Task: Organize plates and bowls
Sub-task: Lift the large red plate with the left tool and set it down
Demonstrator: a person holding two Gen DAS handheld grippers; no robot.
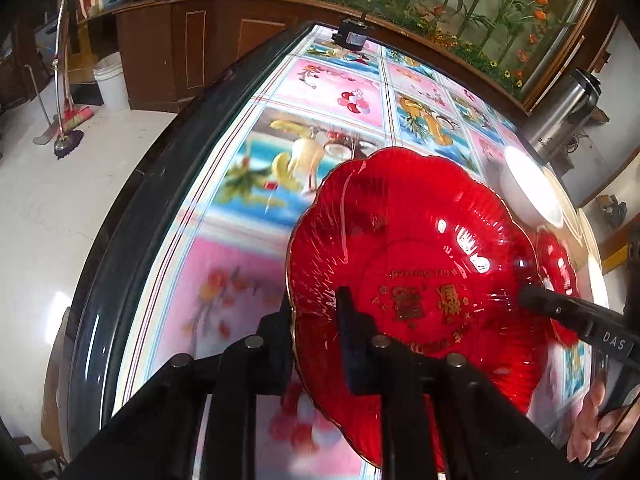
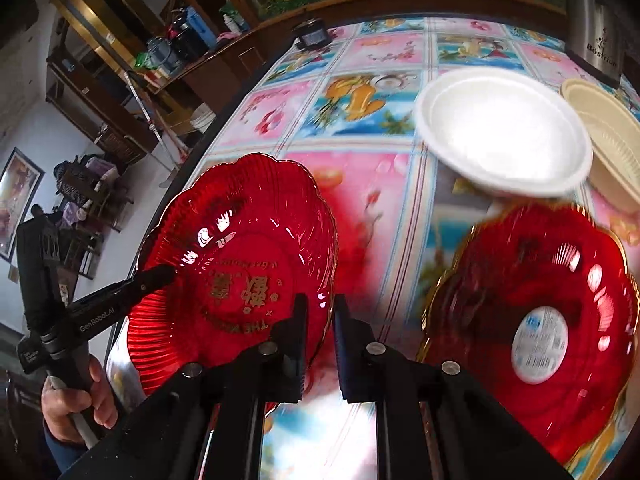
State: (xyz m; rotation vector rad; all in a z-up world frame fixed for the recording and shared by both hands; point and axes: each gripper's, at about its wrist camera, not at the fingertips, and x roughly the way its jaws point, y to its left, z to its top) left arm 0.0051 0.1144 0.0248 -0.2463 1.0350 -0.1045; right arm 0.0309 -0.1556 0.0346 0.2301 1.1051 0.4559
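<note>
Two grippers pinch the same red plate [image 1: 412,264] from opposite sides. The left gripper [image 1: 316,344] is nearly closed, its jaws clamped on the scalloped gold-edged rim right at its fingertips; the right gripper [image 2: 320,344] is closed on the opposite rim, also right at its own tips, and in the left wrist view its finger reaches in from the right edge, marked "DAS".

Much is cut off or blurred. A second red plate [image 2: 536,332], just right of the right gripper, is smeared by motion, and the round white label [image 2: 540,346] on it cannot be read. Ahead of that gripper and to the right a white bowl [image 2: 504,136] is washed out by glare, and a cream bowl [image 2: 608,140] beyond it runs off the frame. From the left wrist view the white bowl shows only as a bright sliver past the held plate's far rim. The patterned tablecloth [image 1: 320,92] of fruit panels is blurred near both grippers.

Gold characters sit in the held plate's centre (too small to make out fully), with "THE" legible on the ring of letters in the right wrist view. The left gripper's body reads "GenRobot.AI" there. A steel flask [image 2: 596,28] far ahead to the right reads roughly "Bostrium". A hand [image 2: 76,396] grips the left handle.
</note>
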